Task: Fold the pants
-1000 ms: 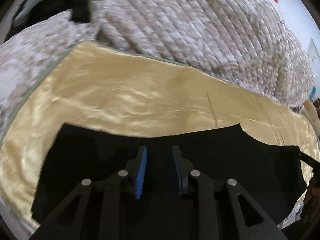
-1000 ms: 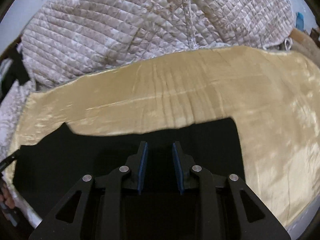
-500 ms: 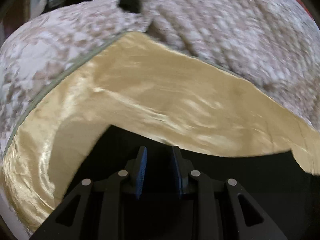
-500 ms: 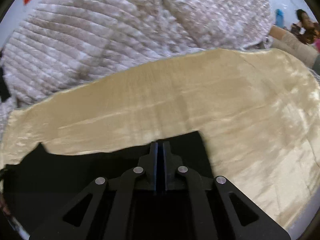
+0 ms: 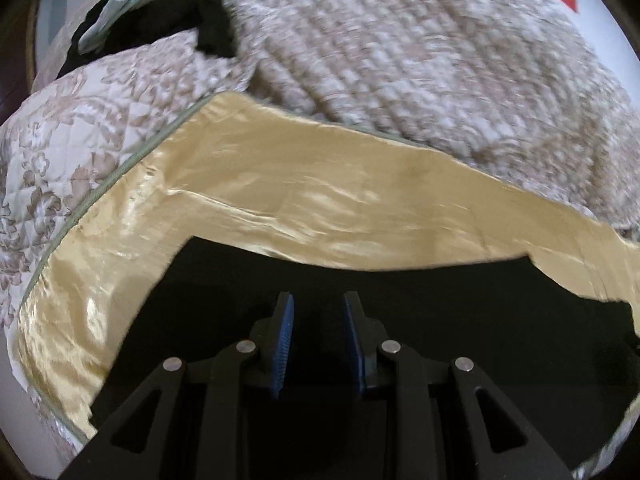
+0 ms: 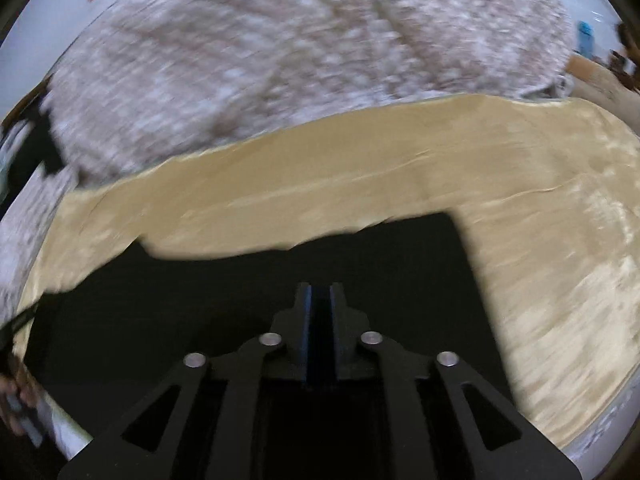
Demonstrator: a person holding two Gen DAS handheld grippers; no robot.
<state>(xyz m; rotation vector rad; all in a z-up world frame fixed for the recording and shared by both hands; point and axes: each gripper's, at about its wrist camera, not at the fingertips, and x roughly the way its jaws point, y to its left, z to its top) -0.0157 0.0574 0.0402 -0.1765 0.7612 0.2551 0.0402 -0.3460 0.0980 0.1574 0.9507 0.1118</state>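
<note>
Black pants [image 5: 440, 320] lie flat on a golden satin sheet [image 5: 280, 184]; their left end is squared off. My left gripper [image 5: 319, 306] hovers low over that end, its blue pads [image 5: 285, 332] apart with only dark cloth seen behind the gap. In the right wrist view the same pants [image 6: 200, 300] end in a straight edge at the right. My right gripper [image 6: 320, 292] is over that end. Its jaws are opening and stand a narrow slit apart. The slit is dark, so I cannot tell whether cloth is in it.
A quilted beige bedspread [image 5: 400, 60] is heaped behind the sheet [image 6: 360, 184]. Dark clothes [image 5: 152, 12] lie at the far left on a floral quilt [image 5: 48, 152]. A hand [image 6: 16, 400] shows at the lower left of the right wrist view.
The right jaws closed fully half a second ago and have parted a little. Both views swung sideways over the pants and back. The left jaws kept their gap.
</note>
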